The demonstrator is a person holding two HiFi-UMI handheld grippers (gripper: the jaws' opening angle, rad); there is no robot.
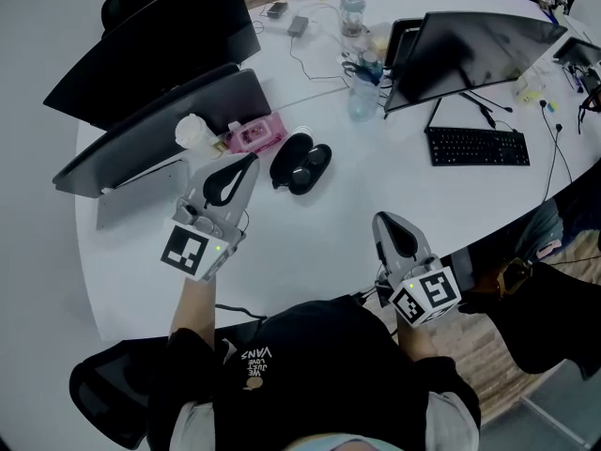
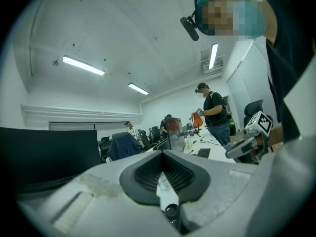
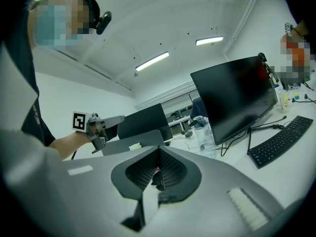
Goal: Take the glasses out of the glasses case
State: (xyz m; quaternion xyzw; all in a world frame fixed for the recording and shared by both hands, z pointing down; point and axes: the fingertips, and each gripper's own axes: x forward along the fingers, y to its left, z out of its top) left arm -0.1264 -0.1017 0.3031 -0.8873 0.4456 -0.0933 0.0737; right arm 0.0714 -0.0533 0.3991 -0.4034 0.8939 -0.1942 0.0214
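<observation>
A black glasses case lies on the white table, a little past the middle, and looks like two dark oval halves side by side. I cannot make out any glasses in it. My left gripper is raised just left of the case with its jaws closed together and nothing between them. My right gripper hangs nearer the front edge, to the right of the case and well short of it, also shut and empty. Each gripper view looks level over the table past closed jaws; the left gripper and the right gripper show in each other's views.
A pink box and a white crumpled thing sit left of the case by a grey laptop. Behind stand a dark monitor, a keyboard, a water bottle and cables. People stand in the background.
</observation>
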